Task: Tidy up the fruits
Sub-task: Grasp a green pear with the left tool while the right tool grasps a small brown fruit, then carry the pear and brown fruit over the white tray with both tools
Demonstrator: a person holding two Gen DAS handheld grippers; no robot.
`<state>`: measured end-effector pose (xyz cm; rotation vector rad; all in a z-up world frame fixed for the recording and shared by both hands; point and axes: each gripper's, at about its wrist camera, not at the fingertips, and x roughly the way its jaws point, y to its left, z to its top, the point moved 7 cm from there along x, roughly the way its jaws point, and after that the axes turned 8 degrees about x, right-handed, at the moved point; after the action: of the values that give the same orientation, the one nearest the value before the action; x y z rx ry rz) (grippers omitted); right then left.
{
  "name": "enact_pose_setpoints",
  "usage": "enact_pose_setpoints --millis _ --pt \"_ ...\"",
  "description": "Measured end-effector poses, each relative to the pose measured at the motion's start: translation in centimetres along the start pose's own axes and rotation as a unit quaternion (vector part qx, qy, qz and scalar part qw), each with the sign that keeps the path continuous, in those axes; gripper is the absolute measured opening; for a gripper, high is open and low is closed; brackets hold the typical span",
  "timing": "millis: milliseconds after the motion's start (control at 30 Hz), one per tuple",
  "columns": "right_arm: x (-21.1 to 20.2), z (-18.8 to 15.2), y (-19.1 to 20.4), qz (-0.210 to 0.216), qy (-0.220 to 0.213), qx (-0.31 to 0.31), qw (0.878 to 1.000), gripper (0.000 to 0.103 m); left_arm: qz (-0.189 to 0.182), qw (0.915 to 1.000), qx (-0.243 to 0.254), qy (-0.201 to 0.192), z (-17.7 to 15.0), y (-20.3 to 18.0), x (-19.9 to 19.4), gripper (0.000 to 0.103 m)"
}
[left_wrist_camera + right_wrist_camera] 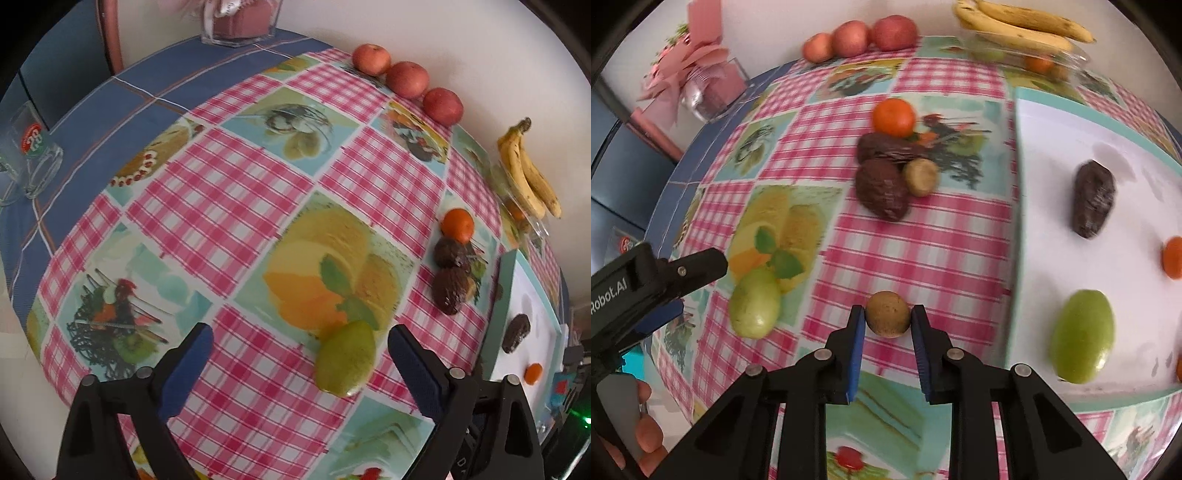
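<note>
My left gripper (299,347) is open above the tablecloth, with a green pear (345,359) lying between its fingers, nearer the right one. The same pear (755,303) shows in the right wrist view beside the left gripper. My right gripper (888,319) is shut on a brown kiwi (887,314), held just above the cloth. A white tray (1052,122) on the right holds a dark avocado (1094,198), a green pear (1084,336) and an orange mandarin (1174,257). Two avocados (882,190), a second kiwi (921,177) and a mandarin (894,117) lie mid-table.
Three red apples (406,79) line the far wall. Bananas (528,173) rest on a clear container holding more fruit (1038,62). A glass mug (27,155) stands at the left, a glass vase with pink ribbons (709,92) at the back.
</note>
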<state>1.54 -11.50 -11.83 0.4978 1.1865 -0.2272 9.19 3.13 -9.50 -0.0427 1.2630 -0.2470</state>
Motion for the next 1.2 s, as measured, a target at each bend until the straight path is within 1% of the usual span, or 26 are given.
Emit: enact_pose_setpoints --millis 133,300,367,400,467,500,667,800,1067,1200 --pt "-0.4 -0.1 -1.4 -0.008 0.002 0.017 1.000 0.027 -0.019 0.9996 0.015 0.014 -0.5 -1.3 0.3 0.088" --pt "-0.7 -0.3 -2.1 -0.007 0.005 0.020 1.000 0.027 -0.033 0.9987 0.020 0.032 -1.3 -2.4 1.0 0.074" --pt "-0.9 -0.4 -2.2 -0.008 0.005 0.020 1.000 0.027 -0.039 0.9983 0.019 0.039 -1.5 -2.6 1.2 0.061" --pt "-0.9 -0.4 -2.3 -0.007 0.005 0.020 1.000 0.027 -0.037 0.9982 0.021 0.041 -1.6 -2.7 1.3 0.059" --pt "-0.9 -0.4 -2.3 -0.005 0.006 0.020 1.000 0.027 -0.039 0.9980 0.024 0.044 -1.8 -2.9 1.4 0.046" --pt "-0.9 -0.4 -2.3 -0.004 0.006 0.020 1.000 0.027 -0.041 0.9979 0.024 0.046 -1.9 -3.0 1.4 0.043" --pt "-0.9 -0.2 -2.2 -0.002 0.006 0.019 1.000 0.026 -0.044 0.9980 0.021 0.040 -1.8 -3.1 1.5 0.042" --pt "-1.4 -0.1 -2.1 0.000 -0.002 0.018 1.000 0.026 -0.046 0.9982 0.021 0.031 -1.6 -2.9 0.7 0.042" --pt "-5.3 1.1 -1.6 0.029 -0.057 0.025 0.998 0.026 -0.054 0.9982 0.026 -0.008 -0.5 -3.4 -1.5 0.042" --pt "-7.0 1.9 -1.9 0.026 -0.082 0.029 0.996 0.026 -0.054 0.9973 0.037 -0.033 -0.1 -4.2 -2.8 0.042"
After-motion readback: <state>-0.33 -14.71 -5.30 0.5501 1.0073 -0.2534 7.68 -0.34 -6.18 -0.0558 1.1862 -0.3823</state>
